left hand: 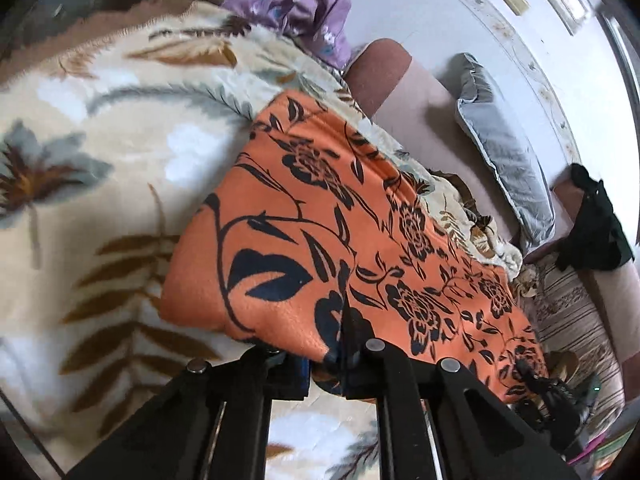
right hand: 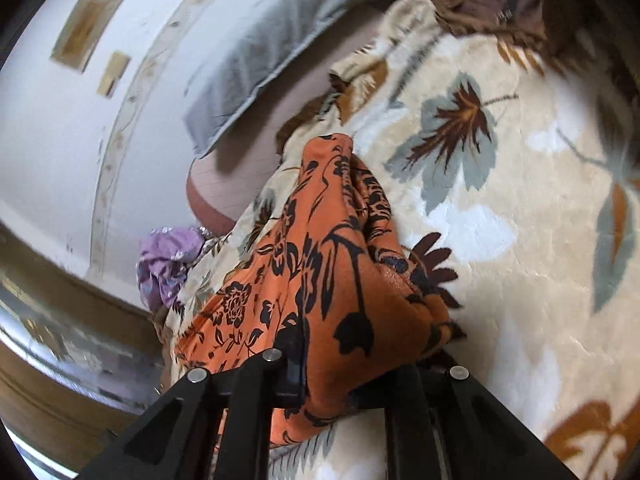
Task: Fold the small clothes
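While both tools pinch it, orange cloth (left hand: pixel 320 216) (floral) stretches ahead.

Under me spreads a cream plush blanket (left hand: pixel 132 148) printed with grey-blue flowers and brown fern leaves. At its far edge lies a crumpled lilac cloth (left hand: pixel 296 4). Beyond the blanket's side edge I see a pinkish-brown sofa (left hand: pixel 404 92) with a grey pillow (left hand: pixel 500 148) leaning against the white wall (left hand: pixel 420 8). A dark garment (left hand: pixel 596 224) hangs over the sofa's arm, near a striped cover (left hand: pixel 576 312).
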Demonstrator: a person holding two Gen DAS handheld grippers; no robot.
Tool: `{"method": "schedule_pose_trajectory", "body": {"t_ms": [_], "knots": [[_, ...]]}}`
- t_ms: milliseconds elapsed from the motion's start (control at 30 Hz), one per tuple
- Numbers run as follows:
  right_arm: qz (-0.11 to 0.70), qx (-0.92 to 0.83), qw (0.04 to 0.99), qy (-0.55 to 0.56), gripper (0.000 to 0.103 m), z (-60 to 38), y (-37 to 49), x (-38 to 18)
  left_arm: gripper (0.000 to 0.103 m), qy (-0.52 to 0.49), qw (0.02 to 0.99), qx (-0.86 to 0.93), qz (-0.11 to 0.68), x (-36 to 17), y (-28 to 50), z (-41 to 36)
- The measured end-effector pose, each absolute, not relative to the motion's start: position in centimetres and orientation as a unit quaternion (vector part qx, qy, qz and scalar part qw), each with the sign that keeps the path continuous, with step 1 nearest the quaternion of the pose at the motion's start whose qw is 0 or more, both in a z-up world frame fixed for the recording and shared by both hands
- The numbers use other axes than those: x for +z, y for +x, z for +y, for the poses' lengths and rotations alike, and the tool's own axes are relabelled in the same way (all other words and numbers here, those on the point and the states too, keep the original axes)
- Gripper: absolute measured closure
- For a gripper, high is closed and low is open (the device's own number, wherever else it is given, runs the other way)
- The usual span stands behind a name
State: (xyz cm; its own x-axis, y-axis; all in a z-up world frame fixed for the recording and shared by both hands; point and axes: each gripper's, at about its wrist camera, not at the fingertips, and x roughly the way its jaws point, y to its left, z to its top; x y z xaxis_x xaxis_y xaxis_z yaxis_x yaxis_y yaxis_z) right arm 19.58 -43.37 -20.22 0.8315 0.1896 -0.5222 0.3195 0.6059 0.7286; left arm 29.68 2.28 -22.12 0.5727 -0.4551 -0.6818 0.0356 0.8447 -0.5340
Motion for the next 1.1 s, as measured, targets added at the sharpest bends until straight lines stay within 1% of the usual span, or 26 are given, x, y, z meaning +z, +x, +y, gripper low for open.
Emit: {"method": "schedule_pose_trajectory", "body": {"t_ms": [100, 200, 267, 300, 333, 367, 433, 500, 533, 567, 667, 800, 833, 867, 933, 1000, 1100], "knots": [[0.291, -0.041, 0.855, 0.428, 0.09, -42.7, 17.8, -19.2, 0.093, -0.23, 0.857, -0.139, 0.44, -21.2, 28.0, 3.9], [0.316, -0.057, 0.845, 0.428, 0.089, -43.1, 15.7, -20.1, 0.092, -0.21, 0.849, -0.138, 0.465, -21.6, 26.7, 4.4], [0.358, -0.071, 0.82, 0.441, 0.086, -43.6, 15.7, -21.5, 0.087, -0.195, 0.833, -0.121, 0.504, -23.2, 26.3, 4.9], [0.373, -0.079, 0.805, 0.454, 0.084, -44.1, 15.7, -22.1, 0.086, -0.2, 0.827, -0.12, 0.511, -23.6, 26.3, 5.2], [0.38, -0.084, 0.79, 0.473, 0.081, -44.8, 15.6, -22.7, 0.082, -0.211, 0.822, -0.117, 0.516, -23.9, 26.4, 5.9], [0.375, -0.088, 0.783, 0.488, 0.079, -45.5, 15.3, -22.9, 0.079, -0.222, 0.819, -0.112, 0.517, -23.7, 26.6, 6.5], [0.354, -0.119, 0.778, 0.504, 0.07, -47.0, 14.2, -22.6, 0.077, -0.242, 0.824, -0.105, 0.502, -22.6, 26.7, 8.1], [0.325, -0.158, 0.786, 0.502, 0.066, -48.3, 13.0, -21.6, 0.071, -0.231, 0.843, -0.086, 0.477, -21.4, 26.5, 9.2], [0.31, -0.169, 0.792, 0.498, 0.066, -48.6, 12.6, -21.1, 0.062, -0.22, 0.853, -0.072, 0.467, -20.9, 26.4, 9.5], [0.292, -0.174, 0.802, 0.491, 0.066, -48.8, 12.3, -20.2, 0.055, -0.213, 0.859, -0.059, 0.463, -20.7, 26.3, 9.7], [0.265, -0.138, 0.838, 0.457, 0.066, -47.6, 13.0, -18.0, 0.055, -0.222, 0.856, -0.051, 0.463, -20.8, 26.0, 10.2], [0.28, -0.047, 0.884, 0.373, 0.066, -42.2, 16.4, -15.7, 0.055, -0.223, 0.866, -0.065, 0.442, -20.1, 24.5, 9.8], [0.286, -0.024, 0.888, 0.359, 0.066, -41.0, 17.3, -15.6, 0.052, -0.22, 0.867, -0.069, 0.442, -20.1, 23.9, 9.5], [0.293, -0.003, 0.891, 0.347, 0.066, -39.8, 18.3, -15.6, 0.047, -0.22, 0.865, -0.076, 0.445, -20.3, 23.6, 9.2], [0.317, 0.034, 0.89, 0.328, 0.066, -37.4, 20.4, -16.1, 0.043, -0.22, 0.854, -0.093, 0.461, -21.2, 22.8, 8.4], [0.34, 0.067, 0.879, 0.328, 0.066, -35.7, 22.1, -17.1, 0.043, -0.215, 0.844, -0.095, 0.482, -22.2, 23.0, 7.5], [0.398, 0.082, 0.855, 0.323, 0.066, -33.6, 23.6, -19.8, 0.043, -0.221, 0.836, -0.088, 0.495, -23.3, 24.1, 7.2]]}}
